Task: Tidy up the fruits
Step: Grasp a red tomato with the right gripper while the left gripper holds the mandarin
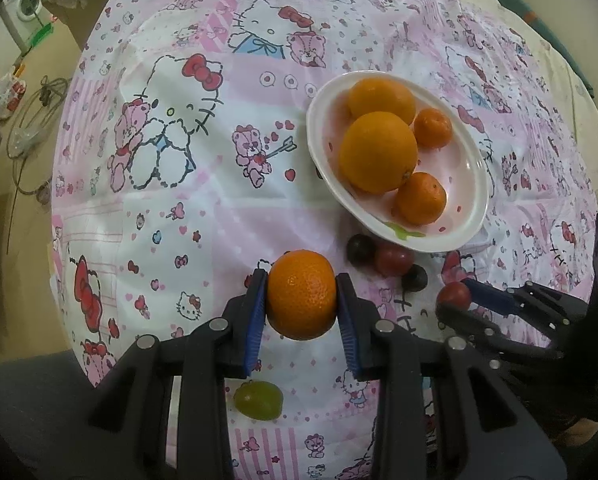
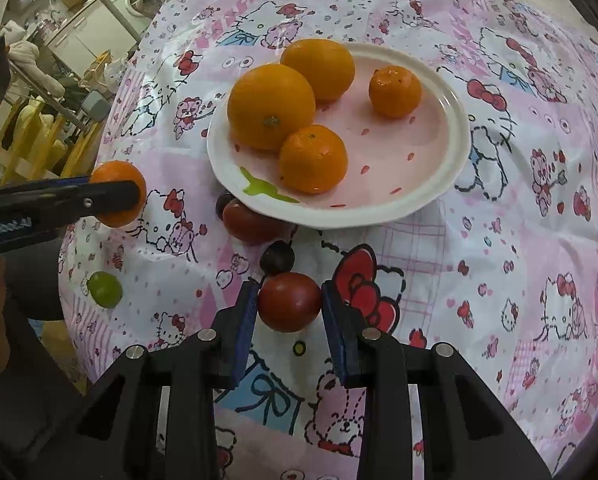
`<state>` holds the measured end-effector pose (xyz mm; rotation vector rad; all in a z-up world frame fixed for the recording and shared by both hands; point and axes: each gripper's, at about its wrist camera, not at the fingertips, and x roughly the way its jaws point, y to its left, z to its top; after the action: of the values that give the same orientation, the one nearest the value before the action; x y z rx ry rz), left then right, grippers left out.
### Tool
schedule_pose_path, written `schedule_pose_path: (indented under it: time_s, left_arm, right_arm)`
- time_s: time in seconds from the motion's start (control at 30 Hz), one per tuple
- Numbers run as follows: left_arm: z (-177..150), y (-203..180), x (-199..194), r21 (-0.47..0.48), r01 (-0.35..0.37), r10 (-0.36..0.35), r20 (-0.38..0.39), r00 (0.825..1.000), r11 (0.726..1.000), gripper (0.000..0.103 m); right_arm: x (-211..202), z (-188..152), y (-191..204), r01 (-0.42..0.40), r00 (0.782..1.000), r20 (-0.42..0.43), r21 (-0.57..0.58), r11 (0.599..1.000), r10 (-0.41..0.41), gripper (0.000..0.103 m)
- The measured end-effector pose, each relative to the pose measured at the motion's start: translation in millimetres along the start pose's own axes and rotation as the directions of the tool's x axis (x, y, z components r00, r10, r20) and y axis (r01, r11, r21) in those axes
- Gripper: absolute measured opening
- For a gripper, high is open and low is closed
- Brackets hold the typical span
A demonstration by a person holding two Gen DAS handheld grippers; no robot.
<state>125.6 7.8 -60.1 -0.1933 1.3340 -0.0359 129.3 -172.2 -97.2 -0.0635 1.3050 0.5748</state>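
Note:
My left gripper [image 1: 301, 294] is shut on a mandarin [image 1: 301, 294], held above the cloth near the plate's front edge; it also shows in the right wrist view [image 2: 117, 194]. My right gripper [image 2: 289, 302] is shut on a red cherry tomato [image 2: 289, 302], which also shows in the left wrist view [image 1: 453, 295]. The white plate [image 1: 473, 184] [image 2: 455, 148] holds two big oranges [image 2: 271, 106] [image 2: 318, 69] and two mandarins [image 2: 313, 159] [image 2: 395, 91]. Another red tomato [image 2: 249, 222] and two dark grapes [image 2: 277, 257] [image 2: 224, 203] lie by the plate's rim.
A green grape [image 1: 258, 400] [image 2: 105, 289] lies on the cloth near its left front edge. The pink Hello Kitty tablecloth [image 1: 203, 208] covers the round table. Floor clutter, a washing machine [image 1: 29, 4] and furniture lie beyond the left edge.

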Motion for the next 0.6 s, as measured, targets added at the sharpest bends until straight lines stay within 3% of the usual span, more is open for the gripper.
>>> schedule_pose_path:
  time_s: [0.3, 0.6]
  left_arm:
    - [-6.3, -6.6, -9.9, 0.026, -0.031, 0.03, 0.023, 0.999, 0.999, 0.029]
    - [0.8, -23.3, -27.6, 0.049, -0.04, 0.036, 0.078, 0.996, 0.998, 0.029]
  right_arm:
    - [-27.1, -10.6, -6.5, -0.018, 0.999, 0.052, 0.047, 0.999, 0.015, 0.034]
    - [-68.5, -12.9, -34.8, -0.024, 0.987, 0.162, 0.158, 0.987, -0.002, 0.034]
